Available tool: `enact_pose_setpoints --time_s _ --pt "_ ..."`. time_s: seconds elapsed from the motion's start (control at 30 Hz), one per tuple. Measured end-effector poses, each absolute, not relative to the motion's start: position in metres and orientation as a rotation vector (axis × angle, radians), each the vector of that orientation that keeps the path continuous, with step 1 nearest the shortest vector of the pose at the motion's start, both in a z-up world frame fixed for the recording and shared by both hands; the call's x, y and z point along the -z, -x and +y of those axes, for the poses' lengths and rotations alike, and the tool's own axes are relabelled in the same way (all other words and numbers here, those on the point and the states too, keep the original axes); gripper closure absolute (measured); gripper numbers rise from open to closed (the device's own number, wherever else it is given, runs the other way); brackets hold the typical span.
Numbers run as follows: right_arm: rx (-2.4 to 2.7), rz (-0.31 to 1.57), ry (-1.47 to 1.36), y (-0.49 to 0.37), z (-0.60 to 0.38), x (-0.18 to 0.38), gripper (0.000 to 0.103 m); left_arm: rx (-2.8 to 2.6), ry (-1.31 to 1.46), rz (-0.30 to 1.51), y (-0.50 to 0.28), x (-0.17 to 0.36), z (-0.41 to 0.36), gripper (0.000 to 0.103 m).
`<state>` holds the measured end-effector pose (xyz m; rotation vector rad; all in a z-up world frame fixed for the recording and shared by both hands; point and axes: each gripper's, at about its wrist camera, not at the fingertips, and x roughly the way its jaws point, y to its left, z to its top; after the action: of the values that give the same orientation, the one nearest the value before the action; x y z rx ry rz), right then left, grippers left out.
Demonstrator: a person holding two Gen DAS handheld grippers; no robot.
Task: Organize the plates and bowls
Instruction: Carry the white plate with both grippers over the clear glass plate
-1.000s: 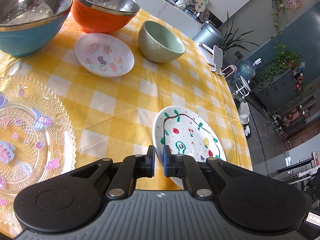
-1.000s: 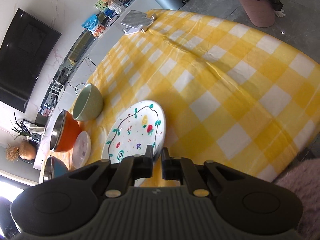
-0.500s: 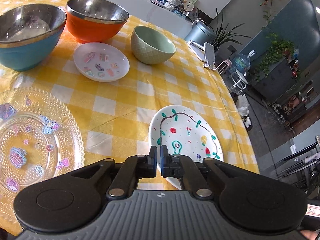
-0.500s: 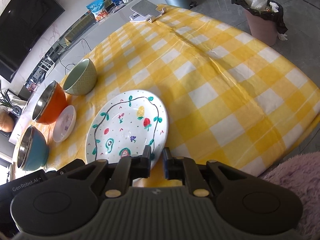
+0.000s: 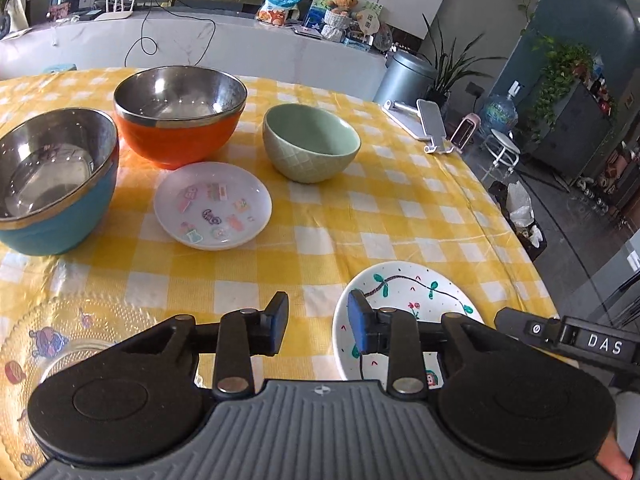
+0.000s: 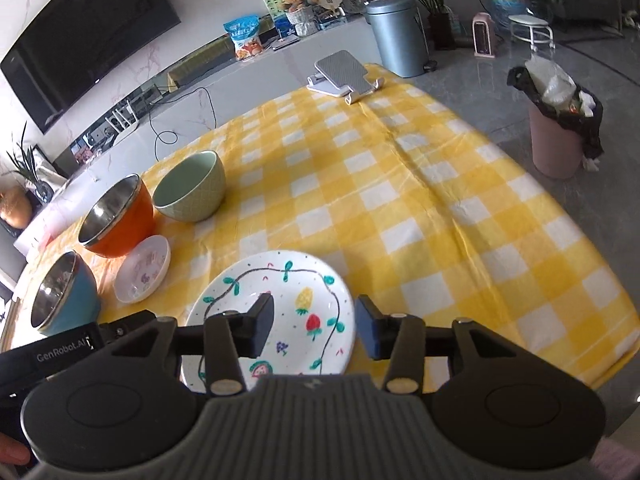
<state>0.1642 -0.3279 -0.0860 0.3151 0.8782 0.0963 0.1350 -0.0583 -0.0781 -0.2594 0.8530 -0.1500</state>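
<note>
A white plate with painted fruit (image 6: 280, 304) (image 5: 404, 292) lies flat on the yellow checked cloth near the front edge. My right gripper (image 6: 314, 330) hovers over its near half, jaws opening, pads apart and pressing on nothing. My left gripper (image 5: 318, 326) hangs over the plate's left rim and the bare cloth, jaws opening too, with nothing between them. Further back stand a blue bowl (image 5: 52, 188), an orange bowl (image 5: 180, 116), a green bowl (image 5: 310, 142) and a small sticker saucer (image 5: 212, 210). A clear glass plate (image 5: 68, 344) lies at the near left.
A phone stand (image 6: 344, 76) sits at the table's far corner. The cloth's right half (image 6: 460, 220) holds no dishes. Beyond the table edge stand a pink waste bin (image 6: 560, 128) and a grey bin (image 6: 396, 36). A fingertip (image 5: 612, 460) shows beside the left gripper.
Both grippers went from shut to open. Both views rolled to level, and the right gripper rose a little above the painted plate.
</note>
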Motion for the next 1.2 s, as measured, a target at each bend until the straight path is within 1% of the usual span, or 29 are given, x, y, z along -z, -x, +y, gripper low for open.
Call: enact_pose_setpoints --time_s 0.07,0.2,0.27,0.47,0.53,0.7,0.77,0.83,0.87,0.9,0.93,1.07,1.2 --pt "-0.070 0.897 -0.325 -0.172 -0.335 0.091 0.057 0.164 0.273 0.889 -0.142 0.083 -0.060 0.067" --pt "-0.087 0.958 -0.475 -0.179 -0.350 0.109 0.058 0.153 0.311 0.957 -0.152 0.096 -0.058 0.067" --pt "-0.075 0.988 -0.485 -0.181 -0.350 0.114 0.058 0.147 0.330 0.977 -0.154 0.101 -0.056 0.067" --pt "-0.070 1.003 -0.513 -0.183 -0.350 0.120 0.066 0.173 0.337 0.981 -0.153 0.101 -0.056 0.067" --pt "-0.069 1.003 -0.522 -0.183 -0.351 0.120 0.067 0.181 0.335 0.986 -0.154 0.101 -0.058 0.067" --pt "-0.068 1.009 -0.528 -0.181 -0.350 0.122 0.076 0.202 0.314 0.994 -0.155 0.101 -0.063 0.067" --pt "-0.071 1.010 -0.527 -0.180 -0.350 0.122 0.077 0.209 0.310 0.997 -0.154 0.101 -0.065 0.069" --pt "-0.072 1.014 -0.525 -0.180 -0.349 0.123 0.081 0.218 0.306 1.002 -0.154 0.101 -0.067 0.074" --pt "-0.075 1.018 -0.525 -0.181 -0.349 0.123 0.084 0.221 0.304 1.005 -0.154 0.101 -0.068 0.076" --pt "-0.073 1.017 -0.521 -0.181 -0.348 0.123 0.086 0.227 0.302 1.008 -0.154 0.102 -0.069 0.081" --pt "-0.071 1.018 -0.516 -0.180 -0.348 0.123 0.087 0.229 0.301 1.011 -0.154 0.102 -0.070 0.083" --pt "-0.061 1.018 -0.518 -0.180 -0.349 0.124 0.093 0.220 0.290 1.000 -0.152 0.101 -0.071 0.085" --pt "-0.077 1.011 -0.543 -0.178 -0.352 0.123 0.096 0.215 0.297 0.990 -0.149 0.100 -0.068 0.085"
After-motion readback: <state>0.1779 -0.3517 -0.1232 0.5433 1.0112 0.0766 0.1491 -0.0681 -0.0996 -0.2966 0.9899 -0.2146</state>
